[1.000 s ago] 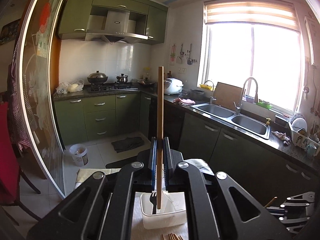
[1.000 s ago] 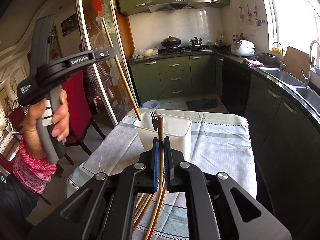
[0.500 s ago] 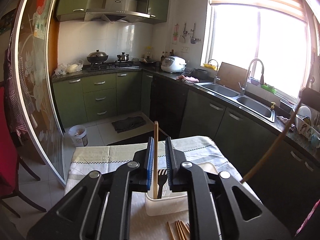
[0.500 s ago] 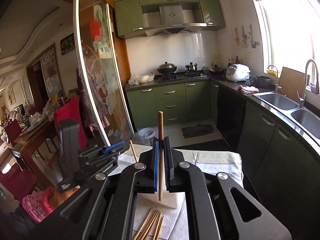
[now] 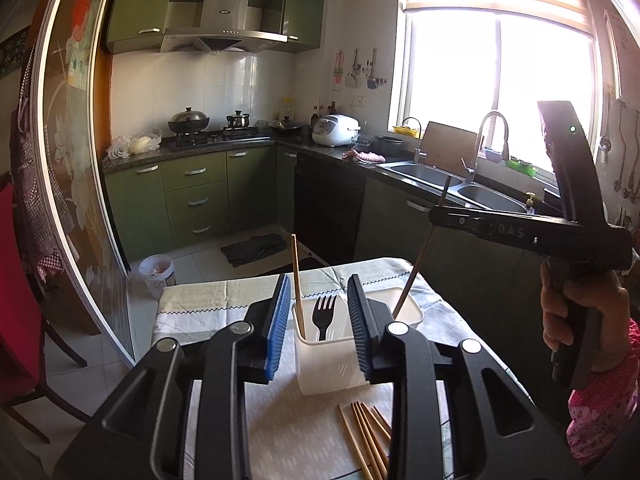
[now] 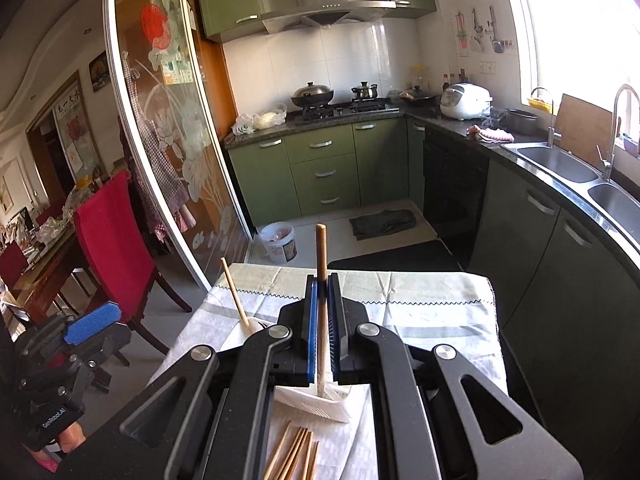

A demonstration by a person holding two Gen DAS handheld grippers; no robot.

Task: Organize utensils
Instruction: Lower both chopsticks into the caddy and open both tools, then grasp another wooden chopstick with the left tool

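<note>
My left gripper (image 5: 319, 322) is opening its blue-padded jaws, nothing pressed between them; my right gripper (image 6: 323, 322) clamps a wooden chopstick (image 6: 321, 264).

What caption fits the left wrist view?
Left gripper opening over a chopstick standing in the white holder; right gripper brings another.

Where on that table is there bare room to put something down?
The tablecloth is bare beyond the white holder, toward the far edge, and along its right side. It is also bare left of the holder. The crowded part is the near middle: the holder with fork and the loose chopsticks before it.
</note>
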